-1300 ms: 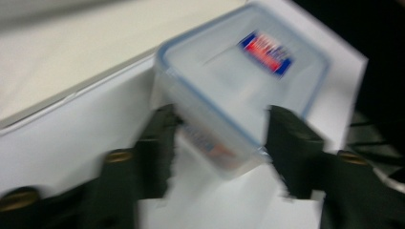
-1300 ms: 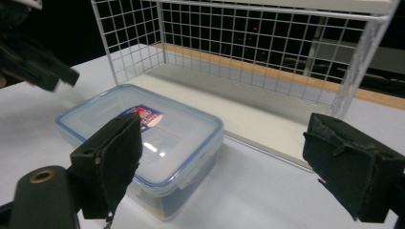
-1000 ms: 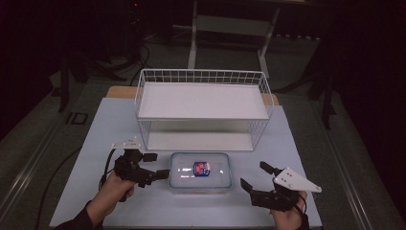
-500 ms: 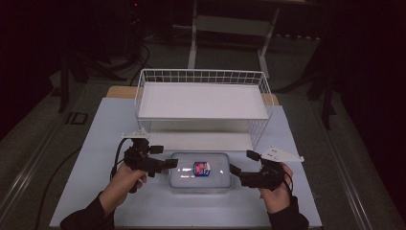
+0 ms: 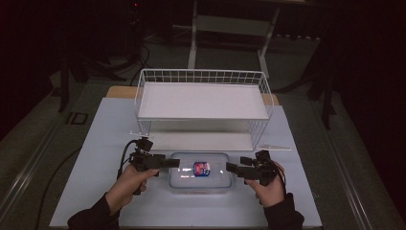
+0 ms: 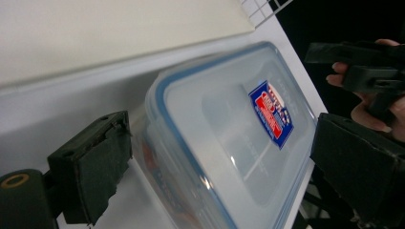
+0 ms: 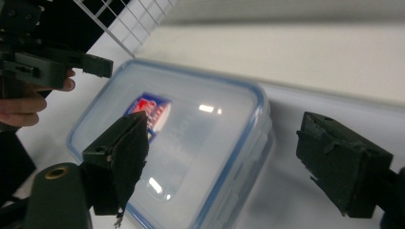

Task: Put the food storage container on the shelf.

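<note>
Flanking the clear lidded plastic box (image 5: pixel 201 171) on your white desk (image 5: pixel 95 143), left hand-held gripper (image 5: pixel 175 163) and right hand-held gripper (image 5: pixel 231 167) spread, jaws just closing a little around its ends, pads not pressing.

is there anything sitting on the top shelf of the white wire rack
No, the high view shows the wire rack's top shelf bare and white.
</note>
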A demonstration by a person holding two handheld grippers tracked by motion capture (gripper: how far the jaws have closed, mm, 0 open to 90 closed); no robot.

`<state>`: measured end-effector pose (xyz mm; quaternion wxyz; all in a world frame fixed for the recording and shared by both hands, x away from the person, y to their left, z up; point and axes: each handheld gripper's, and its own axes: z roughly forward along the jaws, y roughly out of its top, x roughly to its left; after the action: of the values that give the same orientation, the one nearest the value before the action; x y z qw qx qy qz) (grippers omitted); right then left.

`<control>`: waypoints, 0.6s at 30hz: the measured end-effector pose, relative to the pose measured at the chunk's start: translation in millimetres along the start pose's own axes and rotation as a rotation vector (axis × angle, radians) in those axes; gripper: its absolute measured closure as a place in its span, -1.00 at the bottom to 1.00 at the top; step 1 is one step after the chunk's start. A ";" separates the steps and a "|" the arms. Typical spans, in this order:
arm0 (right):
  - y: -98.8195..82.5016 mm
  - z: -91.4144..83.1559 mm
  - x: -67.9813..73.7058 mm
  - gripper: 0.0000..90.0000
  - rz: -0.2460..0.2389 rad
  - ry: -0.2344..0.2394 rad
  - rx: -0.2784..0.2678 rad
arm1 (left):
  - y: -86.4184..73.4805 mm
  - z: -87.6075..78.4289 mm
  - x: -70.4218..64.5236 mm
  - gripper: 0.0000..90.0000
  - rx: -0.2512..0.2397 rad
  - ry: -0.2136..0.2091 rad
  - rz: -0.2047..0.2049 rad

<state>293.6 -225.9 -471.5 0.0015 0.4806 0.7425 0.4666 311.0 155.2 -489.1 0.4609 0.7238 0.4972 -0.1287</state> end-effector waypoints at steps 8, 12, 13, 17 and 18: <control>-6.9 15.0 -17.7 -0.49 0.157 0.083 0.106 | -6.9 1.1 8.5 -0.68 0.052 -0.004 -0.083; -9.0 20.2 -22.0 -0.45 0.217 0.109 0.139 | -10.3 2.5 19.0 -0.63 0.067 -0.013 -0.159; -9.0 20.2 -22.0 -0.45 0.217 0.109 0.139 | -10.3 2.5 19.0 -0.63 0.067 -0.013 -0.159; -9.1 22.6 -24.0 -0.42 0.251 0.129 0.164 | -13.2 7.2 25.6 -0.56 0.084 -0.064 -0.216; -8.9 23.6 -24.4 -0.41 0.261 0.125 0.178 | -14.5 9.4 27.9 -0.46 0.091 -0.077 -0.233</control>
<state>311.0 -227.9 -501.9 -0.1477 0.5412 0.7109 0.4242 314.6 165.7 -520.0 0.4281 0.6757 0.5537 -0.2314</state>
